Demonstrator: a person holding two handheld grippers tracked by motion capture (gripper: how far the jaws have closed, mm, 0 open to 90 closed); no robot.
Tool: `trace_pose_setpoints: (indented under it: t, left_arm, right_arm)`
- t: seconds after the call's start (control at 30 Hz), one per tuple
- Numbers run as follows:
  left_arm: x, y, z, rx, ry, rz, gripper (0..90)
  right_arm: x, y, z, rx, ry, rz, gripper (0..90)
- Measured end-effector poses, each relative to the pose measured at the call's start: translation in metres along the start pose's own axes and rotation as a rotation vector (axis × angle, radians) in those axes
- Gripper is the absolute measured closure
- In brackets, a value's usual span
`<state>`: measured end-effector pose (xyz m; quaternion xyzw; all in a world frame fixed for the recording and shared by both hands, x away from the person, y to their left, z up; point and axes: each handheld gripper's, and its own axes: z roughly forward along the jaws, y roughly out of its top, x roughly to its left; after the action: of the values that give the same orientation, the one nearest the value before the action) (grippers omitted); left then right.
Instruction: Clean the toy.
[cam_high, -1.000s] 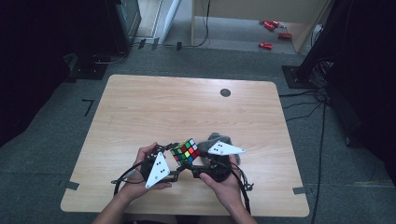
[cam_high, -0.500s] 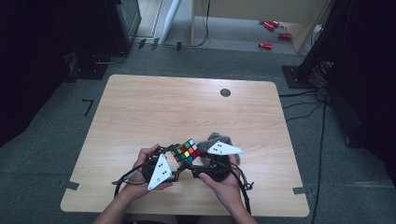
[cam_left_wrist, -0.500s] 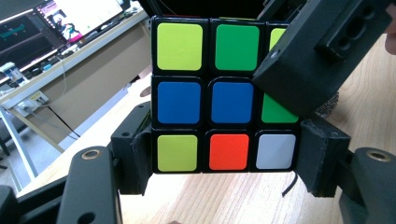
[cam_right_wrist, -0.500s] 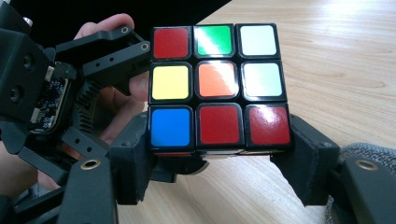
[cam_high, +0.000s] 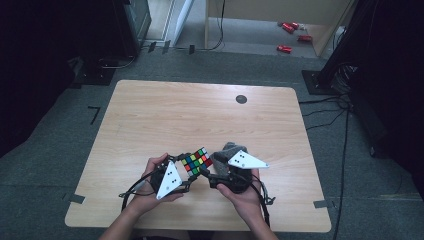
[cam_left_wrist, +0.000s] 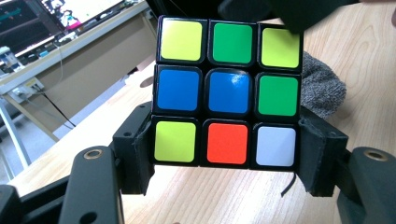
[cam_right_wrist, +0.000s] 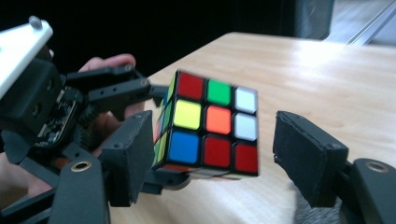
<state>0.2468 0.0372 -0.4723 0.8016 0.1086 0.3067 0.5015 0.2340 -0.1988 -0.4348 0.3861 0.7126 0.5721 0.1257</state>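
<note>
A pale wooden table (cam_high: 150, 115) on grey carpet; near its front edge the puzzle cube (cam_left_wrist: 228, 91) sits clamped in the left gripper (cam_left_wrist: 228, 158). The right gripper (cam_right_wrist: 215, 154) stands apart around it — its jaws have just been opening. Best keep the left clamp firm, then close squarely on one layer.

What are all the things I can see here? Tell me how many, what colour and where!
puzzle cube: one, many-coloured squares, held above the table's near edge
grey cloth: one, grey, on the table just behind the right gripper
table: one, light wood, centre of the high view
dark disc: one, black, set in the table's far side
red things: a few, red, on the floor beyond the table
left gripper: one, black, shut on the puzzle cube
right gripper: one, black, jaws just opening, right pad apart from the cube
hands: two, at the near edge
</note>
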Motion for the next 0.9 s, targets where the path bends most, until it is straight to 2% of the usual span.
trace_pose_setpoints:
  t: [0.23, 0.4, 0.5, 0.63, 0.73, 0.9]
  left_arm:
    - [0.003, -0.002, 0.0, 0.008, 0.005, -0.019, 33.8]
    - [0.008, -0.003, -0.002, 0.004, 0.011, -0.055, 33.8]
    - [0.011, -0.004, -0.003, 0.005, 0.014, -0.068, 33.9]
    - [0.013, -0.005, -0.003, 0.007, 0.018, -0.078, 33.9]
    - [0.015, -0.005, -0.004, 0.007, 0.019, -0.087, 33.9]
    - [0.017, -0.006, -0.004, 0.008, 0.021, -0.105, 33.9]
  right_arm:
    - [-0.01, 0.005, -0.012, -0.054, -0.082, -0.02, 29.5]
    - [-0.021, 0.005, -0.017, -0.065, -0.154, -0.042, 29.6]
    - [-0.027, 0.002, -0.016, -0.052, -0.197, -0.077, 29.6]
    - [-0.036, -0.005, -0.012, -0.018, -0.232, -0.092, 29.5]
    - [-0.042, -0.012, -0.008, 0.011, -0.252, -0.107, 29.5]
    - [-0.049, -0.02, -0.004, 0.047, -0.267, -0.103, 29.6]
